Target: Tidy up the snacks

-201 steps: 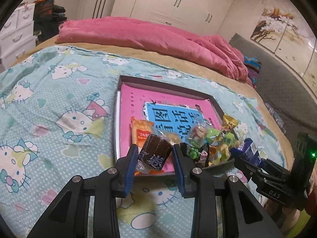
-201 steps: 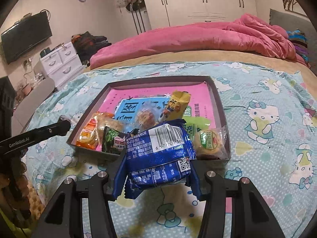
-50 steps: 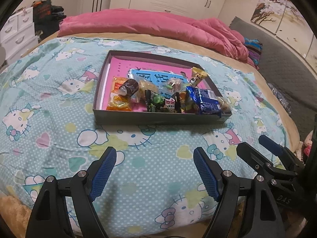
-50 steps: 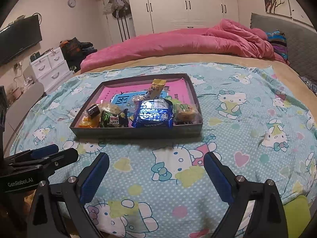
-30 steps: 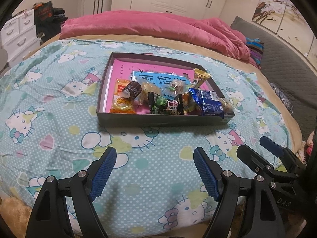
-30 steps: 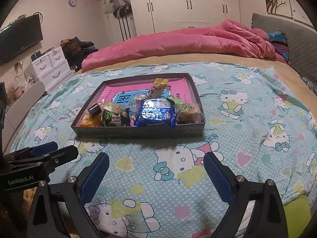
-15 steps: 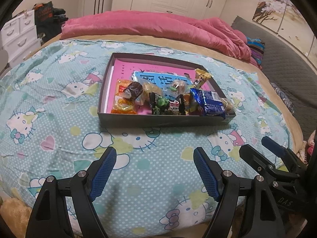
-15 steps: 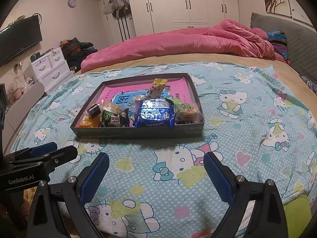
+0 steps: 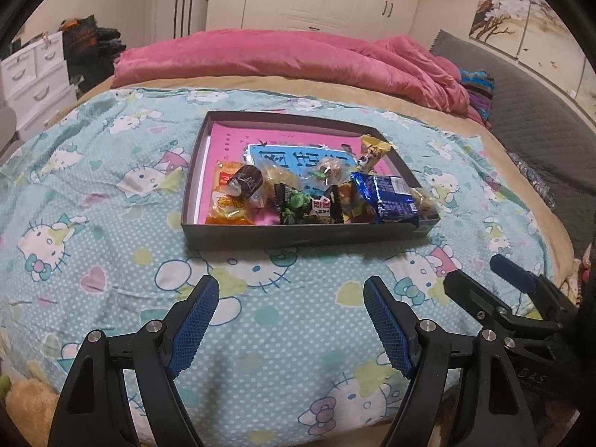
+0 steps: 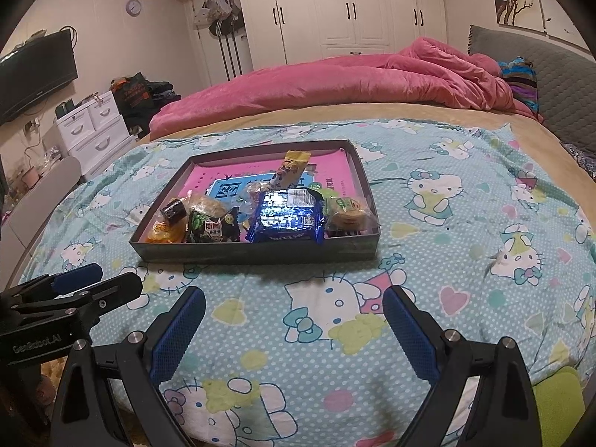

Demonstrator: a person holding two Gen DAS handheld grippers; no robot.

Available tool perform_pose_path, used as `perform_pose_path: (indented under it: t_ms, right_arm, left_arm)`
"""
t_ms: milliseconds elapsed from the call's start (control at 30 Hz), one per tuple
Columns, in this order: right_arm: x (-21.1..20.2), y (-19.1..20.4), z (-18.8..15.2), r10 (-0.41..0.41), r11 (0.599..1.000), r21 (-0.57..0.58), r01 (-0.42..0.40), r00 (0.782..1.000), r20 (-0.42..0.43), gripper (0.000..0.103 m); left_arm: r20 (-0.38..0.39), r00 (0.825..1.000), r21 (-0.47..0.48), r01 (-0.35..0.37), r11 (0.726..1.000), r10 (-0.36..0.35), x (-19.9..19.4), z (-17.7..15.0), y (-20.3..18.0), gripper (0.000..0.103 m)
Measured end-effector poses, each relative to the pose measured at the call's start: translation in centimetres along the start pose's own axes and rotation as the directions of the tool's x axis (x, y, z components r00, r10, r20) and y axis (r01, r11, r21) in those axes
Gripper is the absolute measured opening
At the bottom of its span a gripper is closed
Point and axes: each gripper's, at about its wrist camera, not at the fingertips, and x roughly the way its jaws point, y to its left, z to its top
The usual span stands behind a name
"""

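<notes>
A shallow dark box (image 9: 298, 236) (image 10: 260, 251) with a pink and blue lining lies on the Hello Kitty bedspread. Several wrapped snacks fill its near half: a blue biscuit pack (image 9: 387, 197) (image 10: 288, 216), a dark brown sweet (image 9: 246, 180) (image 10: 173, 210), an orange packet (image 9: 227, 205), a green pea packet (image 9: 294, 205) (image 10: 203, 225) and a yellow bar (image 9: 372, 152) (image 10: 292, 165). My left gripper (image 9: 290, 316) is open and empty, hovering above the bedspread well short of the box. My right gripper (image 10: 294, 327) is also open and empty, beside it.
A pink duvet (image 9: 298, 56) (image 10: 354, 82) is piled across the far side of the bed. White drawers (image 10: 93, 134) and a wall television (image 10: 33, 74) stand at left, white wardrobes behind. The bed's near edge lies just under both grippers.
Earlier the left gripper held the brown sweet and the right the blue pack; both now lie in the box. Both grippers have opened and pulled back; in the last second they barely moved.
</notes>
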Motion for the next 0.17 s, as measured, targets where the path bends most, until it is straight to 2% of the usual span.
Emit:
perform_pose_path:
  t_ms: [167]
  right_arm:
    - [0.5, -0.8, 0.2, 0.002, 1.000, 0.028, -0.002, 1.000, -0.005, 0.096]
  left_arm:
    - [-0.008, 1.000, -0.047, -0.008, 0.999, 0.007, 0.5, 0.4, 1.5, 0.081]
